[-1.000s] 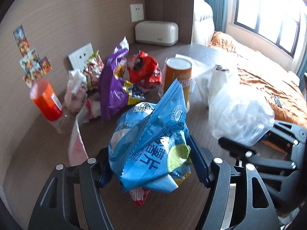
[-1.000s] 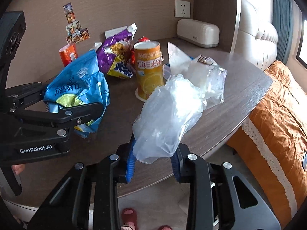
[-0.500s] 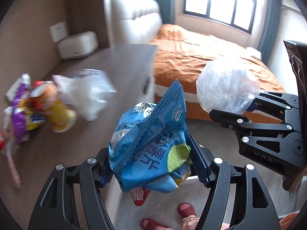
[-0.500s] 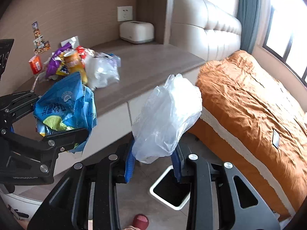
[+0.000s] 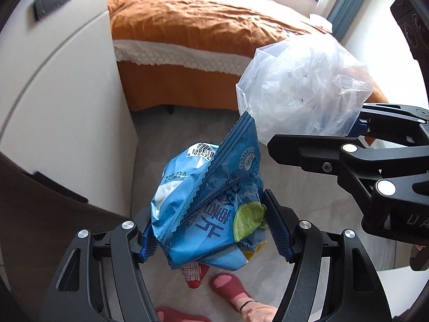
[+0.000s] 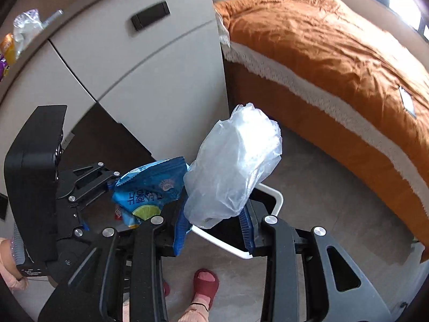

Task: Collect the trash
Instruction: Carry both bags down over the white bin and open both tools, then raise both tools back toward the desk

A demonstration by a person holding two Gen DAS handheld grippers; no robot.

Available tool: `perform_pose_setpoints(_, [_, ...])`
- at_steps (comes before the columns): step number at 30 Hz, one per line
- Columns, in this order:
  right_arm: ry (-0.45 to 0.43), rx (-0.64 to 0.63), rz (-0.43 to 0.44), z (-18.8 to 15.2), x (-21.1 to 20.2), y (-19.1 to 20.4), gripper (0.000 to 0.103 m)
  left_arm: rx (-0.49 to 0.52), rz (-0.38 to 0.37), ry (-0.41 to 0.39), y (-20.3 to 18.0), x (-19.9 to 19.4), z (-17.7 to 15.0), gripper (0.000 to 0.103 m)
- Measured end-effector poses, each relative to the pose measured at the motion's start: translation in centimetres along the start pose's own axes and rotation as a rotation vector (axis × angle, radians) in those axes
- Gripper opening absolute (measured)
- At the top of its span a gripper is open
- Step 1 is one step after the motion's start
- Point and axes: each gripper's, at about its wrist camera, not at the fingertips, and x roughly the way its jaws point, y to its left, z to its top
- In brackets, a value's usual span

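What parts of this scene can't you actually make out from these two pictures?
- Trash bin, right wrist view: only a white rim shows; the clear plastic bag and the right claw cover its opening, so its contents stay unknown.
- Red wrapper, left wrist view: mostly hidden under the blue chip bag held by the left claw.
- Desktop items, right wrist view: blurred, cut off by the edge.

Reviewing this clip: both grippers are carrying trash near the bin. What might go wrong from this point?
1. The clear plastic bag hides much of the trash bin from the right gripper, so a release may be poorly aimed.
2. The blue chip bag in the left gripper appears to hang left of the bin opening; dropped now, it could land on the floor.
3. The bags nearly touch, so they could snag on release.
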Motion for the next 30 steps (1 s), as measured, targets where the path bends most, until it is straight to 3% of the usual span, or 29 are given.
perform_pose_setpoints(2, [0.040, 0.018, 0.024, -1.2, 3.8, -1.6, 0.035, 0.000, -0.010, 0.020, 0.5, 3.4, -1.1, 0.072])
perform_pose_setpoints(4, [0.065, 0.026, 0.030, -2.2, 6.9, -2.6, 0.047, -0.008, -0.033, 0.034, 1.4, 6.4, -2.2, 0.098])
perform_pose_setpoints(5, [0.088, 0.029, 0.023, -2.8, 8.6, -3.0, 0.086, -0.008, -0.025, 0.030, 1.8, 7.4, -2.3, 0.098])
perform_pose_setpoints(6, [0.085, 0.033, 0.013, -3.4, 9.8, -3.5, 0.097, -0.005, -0.026, 0.034, 2.1, 8.2, -2.6, 0.098])
perform_pose_setpoints(11, [0.122, 0.046, -0.032, -4.2, 12.7, -4.7, 0.099, 0.019, 0.012, 0.060, 2.1, 11.0, -3.7, 0.098])
perform_pose_setpoints(17, [0.078, 0.017, -0.051, -2.8, 9.4, -3.6, 0.099, 0.005, 0.039, 0.042, 1.6, 8.9, -2.9, 0.098])
perform_pose_setpoints(23, [-0.025, 0.001, -0.053, -0.5, 2.1, -1.6, 0.099, -0.030, 0.077, -0.020, 1.0, 2.3, -0.2, 0.098])
perform_pose_setpoints(30, [-0.183, -0.023, -0.058, 3.0, -8.6, 1.2, 0.099, -0.048, 0.119, -0.136, -1.5, -8.7, 2.9, 0.098])
